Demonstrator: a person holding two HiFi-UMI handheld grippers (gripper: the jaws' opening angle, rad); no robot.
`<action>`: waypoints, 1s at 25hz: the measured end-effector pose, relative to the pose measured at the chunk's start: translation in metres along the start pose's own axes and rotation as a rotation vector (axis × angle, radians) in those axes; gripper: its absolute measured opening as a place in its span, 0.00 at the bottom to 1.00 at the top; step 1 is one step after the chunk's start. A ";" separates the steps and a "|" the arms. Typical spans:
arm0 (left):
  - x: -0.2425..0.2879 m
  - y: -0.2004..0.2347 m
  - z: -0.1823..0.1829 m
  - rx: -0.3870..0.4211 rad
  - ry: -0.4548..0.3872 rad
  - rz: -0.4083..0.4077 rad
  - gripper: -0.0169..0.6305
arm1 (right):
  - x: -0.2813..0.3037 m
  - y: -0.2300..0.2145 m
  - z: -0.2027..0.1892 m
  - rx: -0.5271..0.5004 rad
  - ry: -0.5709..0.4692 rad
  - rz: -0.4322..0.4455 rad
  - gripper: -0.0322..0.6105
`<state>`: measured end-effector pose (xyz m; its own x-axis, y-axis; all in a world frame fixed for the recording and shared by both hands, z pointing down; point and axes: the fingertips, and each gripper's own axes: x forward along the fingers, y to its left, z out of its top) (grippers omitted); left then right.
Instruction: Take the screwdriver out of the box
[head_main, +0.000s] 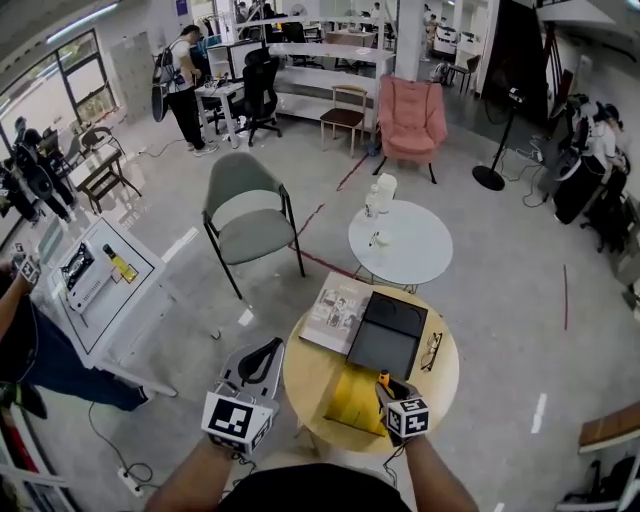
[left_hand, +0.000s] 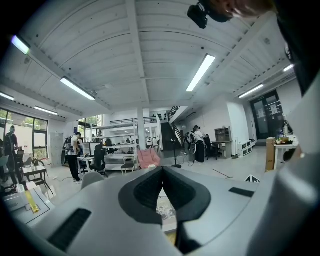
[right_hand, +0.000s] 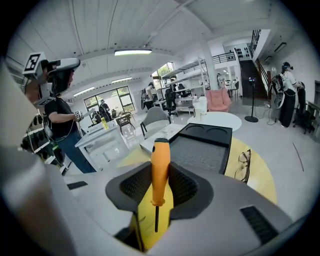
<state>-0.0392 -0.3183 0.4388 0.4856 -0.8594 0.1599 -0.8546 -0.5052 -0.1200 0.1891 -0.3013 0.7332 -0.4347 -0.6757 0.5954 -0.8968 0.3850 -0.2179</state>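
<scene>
An orange-handled screwdriver with a thin dark shaft stands upright between the pads of my right gripper, which is shut on its handle. In the head view the screwdriver and the right gripper hang over the near side of the round wooden table, above a yellow flat item. Just beyond lies the open black box, its grey-lined tray bare. My left gripper is off the table's left edge, raised and pointing almost level, jaws together and holding nothing.
A magazine lies left of the black box and a pair of glasses to its right. Beyond stand a white round table, a grey chair and a pink armchair. A white bench is at left.
</scene>
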 end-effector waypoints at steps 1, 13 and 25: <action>-0.002 -0.001 0.000 -0.001 -0.002 0.002 0.05 | -0.004 0.001 0.002 0.002 -0.011 0.003 0.24; -0.020 -0.015 -0.003 -0.039 -0.014 0.028 0.05 | -0.051 0.020 0.051 -0.044 -0.178 0.030 0.24; -0.027 -0.025 0.002 -0.028 -0.021 0.021 0.05 | -0.102 0.047 0.101 -0.099 -0.317 0.058 0.24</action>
<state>-0.0302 -0.2826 0.4356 0.4711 -0.8714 0.1372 -0.8693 -0.4850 -0.0952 0.1829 -0.2774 0.5841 -0.5027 -0.8066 0.3109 -0.8642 0.4773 -0.1592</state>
